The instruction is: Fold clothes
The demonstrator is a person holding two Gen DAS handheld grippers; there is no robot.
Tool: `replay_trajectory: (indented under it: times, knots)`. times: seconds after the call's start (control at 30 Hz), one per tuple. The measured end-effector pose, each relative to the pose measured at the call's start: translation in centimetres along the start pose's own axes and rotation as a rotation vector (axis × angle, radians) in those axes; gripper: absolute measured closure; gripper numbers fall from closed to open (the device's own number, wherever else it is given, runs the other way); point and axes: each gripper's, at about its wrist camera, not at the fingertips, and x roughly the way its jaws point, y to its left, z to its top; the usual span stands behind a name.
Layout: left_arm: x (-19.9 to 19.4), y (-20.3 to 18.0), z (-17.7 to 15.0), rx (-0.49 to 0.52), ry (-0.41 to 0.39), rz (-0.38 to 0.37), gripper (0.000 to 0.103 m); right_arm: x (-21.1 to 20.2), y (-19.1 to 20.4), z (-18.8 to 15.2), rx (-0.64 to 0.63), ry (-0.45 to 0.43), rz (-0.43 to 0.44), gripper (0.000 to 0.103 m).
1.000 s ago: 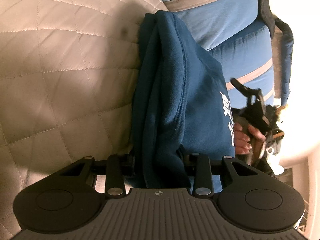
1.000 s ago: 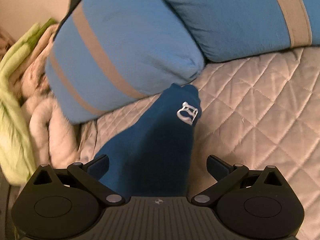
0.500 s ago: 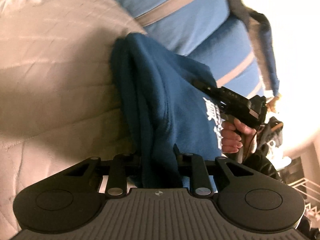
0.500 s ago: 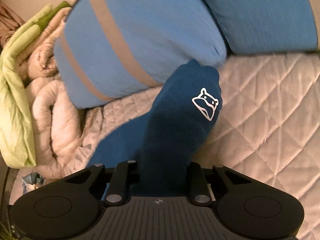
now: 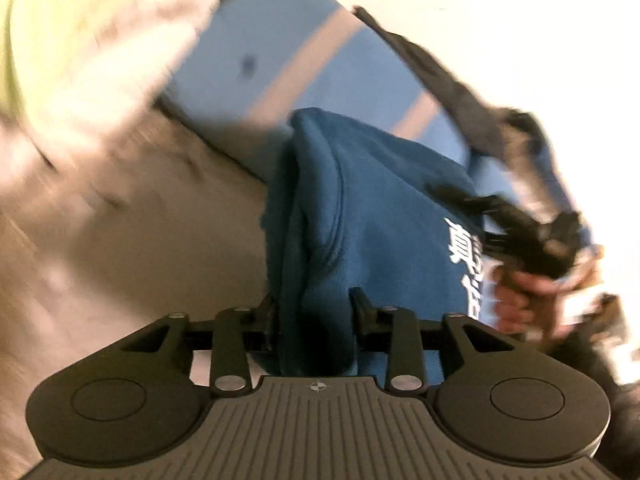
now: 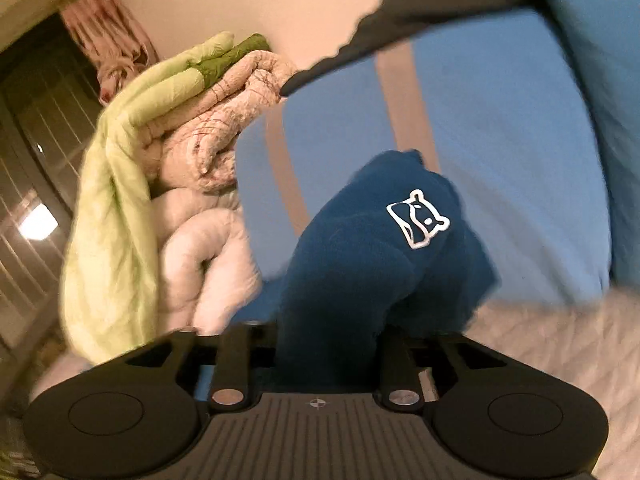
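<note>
My left tongs point(image 5: 316, 312) clamped on bunched blue sweatshirt point(image 5: 360, 216), lifted over quilted bed point(image 5: 120, 240), striped blue pillow point(image 5: 288, 60) behind. Hand point(image 5: 520, 292) at right grips other tool. My right tongs point(image 6: 326, 336) pinched on same sweatshirt point(image 6: 368, 264), white logo point(image 6: 418, 218) facing me; folded blankets point(image 6: 168, 160) left.

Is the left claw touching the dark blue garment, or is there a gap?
Touching. In the left wrist view the left claw is shut on a bunched fold of the dark blue garment, fabric pressed between both fingers.
</note>
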Motion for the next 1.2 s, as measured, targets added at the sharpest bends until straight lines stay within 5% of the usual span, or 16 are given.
replay_trajectory:
  times: [0.03, 0.13, 0.33, 0.7, 1.2]
  knots:
    - [-0.2, -0.1, -0.2, 0.010, -0.004, 0.021, 0.063, 0.9, 0.7, 0.2, -0.018, -0.003, -0.046, 0.001]
    - [-0.9, -0.4, -0.8, 0.041, -0.017, 0.084, 0.048, 1.0, 2.6, -1.1, -0.082, -0.004, -0.129, 0.000]
    - [-2.2, -0.9, -2.1, 0.104, -0.043, 0.211, 0.047, -2.7, 4.8, -3.8, -0.255, 0.072, -0.245, 0.000]
    - [-3.1, -5.5, -3.9, 0.252, -0.075, 0.212, 0.045, -17.5, 5.8, -5.9, -0.308, 0.023, -0.407, 0.000]
    - [0.7, -6.3, -8.5, 0.373, 0.009, 0.283, 0.038, -35.3, -0.4, -12.5, -0.272, -0.008, -0.636, 0.000]
